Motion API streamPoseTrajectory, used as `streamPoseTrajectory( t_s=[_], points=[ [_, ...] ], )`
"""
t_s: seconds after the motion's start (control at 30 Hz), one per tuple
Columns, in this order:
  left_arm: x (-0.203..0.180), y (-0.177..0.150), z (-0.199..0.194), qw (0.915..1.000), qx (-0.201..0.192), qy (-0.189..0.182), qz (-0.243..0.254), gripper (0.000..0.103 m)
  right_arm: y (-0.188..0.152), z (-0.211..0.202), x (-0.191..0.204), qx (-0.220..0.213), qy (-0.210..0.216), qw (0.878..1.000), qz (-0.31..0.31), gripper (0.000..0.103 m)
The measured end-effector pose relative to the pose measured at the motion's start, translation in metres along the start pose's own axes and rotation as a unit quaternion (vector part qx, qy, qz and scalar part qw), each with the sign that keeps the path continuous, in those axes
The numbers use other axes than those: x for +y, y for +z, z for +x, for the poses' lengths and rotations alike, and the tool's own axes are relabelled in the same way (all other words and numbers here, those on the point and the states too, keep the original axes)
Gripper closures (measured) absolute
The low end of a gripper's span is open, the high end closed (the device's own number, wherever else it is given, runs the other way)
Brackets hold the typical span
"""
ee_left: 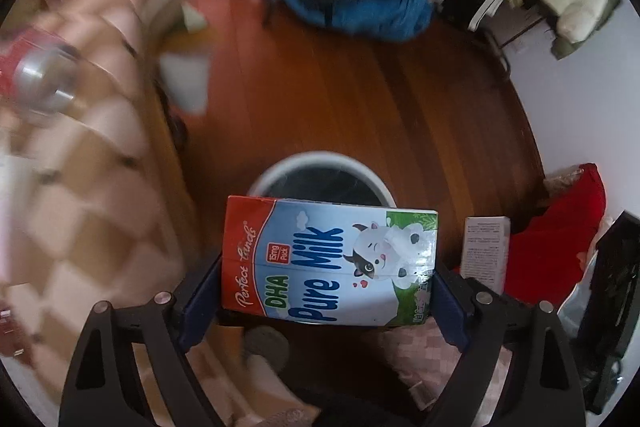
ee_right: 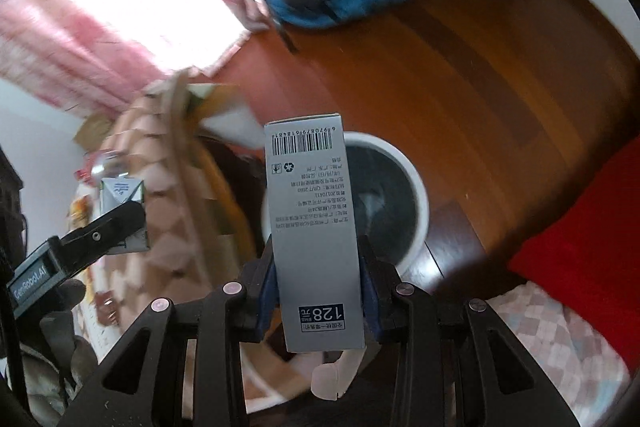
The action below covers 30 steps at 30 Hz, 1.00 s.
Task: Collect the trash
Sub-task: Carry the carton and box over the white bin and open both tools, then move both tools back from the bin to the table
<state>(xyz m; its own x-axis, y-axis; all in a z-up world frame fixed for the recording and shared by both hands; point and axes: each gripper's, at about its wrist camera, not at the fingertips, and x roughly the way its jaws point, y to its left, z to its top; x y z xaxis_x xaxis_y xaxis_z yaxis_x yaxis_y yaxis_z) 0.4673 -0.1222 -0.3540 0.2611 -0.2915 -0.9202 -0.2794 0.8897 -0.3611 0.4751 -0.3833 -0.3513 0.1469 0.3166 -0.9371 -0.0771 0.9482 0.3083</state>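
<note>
Step in hand: both pieces of trash are picked up and carried over the bin; judged from the pictures, this is the moment just before dropping them in.
Left gripper [ee_left: 328, 297]: clamped on a milk carton [ee_left: 330, 263], held sideways by its two short ends, print facing the camera.
Right gripper [ee_right: 320, 291]: closed on a grey box [ee_right: 314, 227], gripped across its narrow sides near the price end, barcode end pointing away.
Bin [ee_left: 320, 183]: round, white rim, dark liner inside, standing on the wooden floor [ee_left: 360, 99]. From the left gripper it lies just ahead of and below the carton, partly hidden by it. From the right gripper the bin [ee_right: 400, 203] lies ahead and slightly right of the box.
Other gripper's load: the grey box [ee_left: 484, 251] shows to the right of the left gripper; the carton [ee_right: 122, 193] shows far left of the right gripper.
Next move: each gripper probably needs to come forward until its item hangs fully over the opening, then let go; the wide carton may catch the rim if released too soon.
Surroundings: blurred checked blanket [ee_left: 80, 147] on the left, blue bag [ee_left: 360, 7] beyond the bin.
</note>
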Motion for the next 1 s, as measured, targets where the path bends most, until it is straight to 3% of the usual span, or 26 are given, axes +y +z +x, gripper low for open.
streamPoseTrajectory(
  t_s=[0.17,0.23,0.4,0.43,0.5,0.6,0.77,1.0],
  points=[
    [-0.003,0.02,0.055,0.998,0.058,-0.009,-0.021,0.011,0.014,0.053,-0.034,0.035,-0.003,0.999,0.029,0.066],
    [-0.003,0.027,0.066,0.9976,0.065,-0.005,-0.024,0.002,0.019,0.071,-0.042,0.048,-0.001,0.998,0.038,0.066],
    [-0.004,0.017,0.069,0.9978,0.06,0.019,-0.022,0.001,0.024,0.112,-0.058,0.073,0.008,0.996,0.047,0.061],
    [-0.003,0.014,0.068,0.9977,0.056,0.03,-0.021,0.001,0.027,0.118,-0.061,0.075,0.005,0.996,0.051,0.055],
    [-0.003,0.008,0.065,0.9971,0.041,0.063,-0.006,0.001,0.028,0.129,-0.065,0.082,0.004,0.995,0.057,0.016],
    [-0.001,-0.001,0.068,0.993,0.028,0.114,0.013,0.001,0.026,0.134,-0.063,0.083,-0.017,0.995,0.052,0.003],
    [-0.001,-0.019,0.066,0.9837,0.02,0.173,0.045,0.001,0.019,0.131,-0.055,0.082,-0.083,0.993,0.017,0.001],
    [-0.002,-0.034,0.052,0.9815,0.015,0.184,0.052,0.001,0.005,0.12,-0.051,0.086,-0.114,0.99,0.003,0.001]
  ],
)
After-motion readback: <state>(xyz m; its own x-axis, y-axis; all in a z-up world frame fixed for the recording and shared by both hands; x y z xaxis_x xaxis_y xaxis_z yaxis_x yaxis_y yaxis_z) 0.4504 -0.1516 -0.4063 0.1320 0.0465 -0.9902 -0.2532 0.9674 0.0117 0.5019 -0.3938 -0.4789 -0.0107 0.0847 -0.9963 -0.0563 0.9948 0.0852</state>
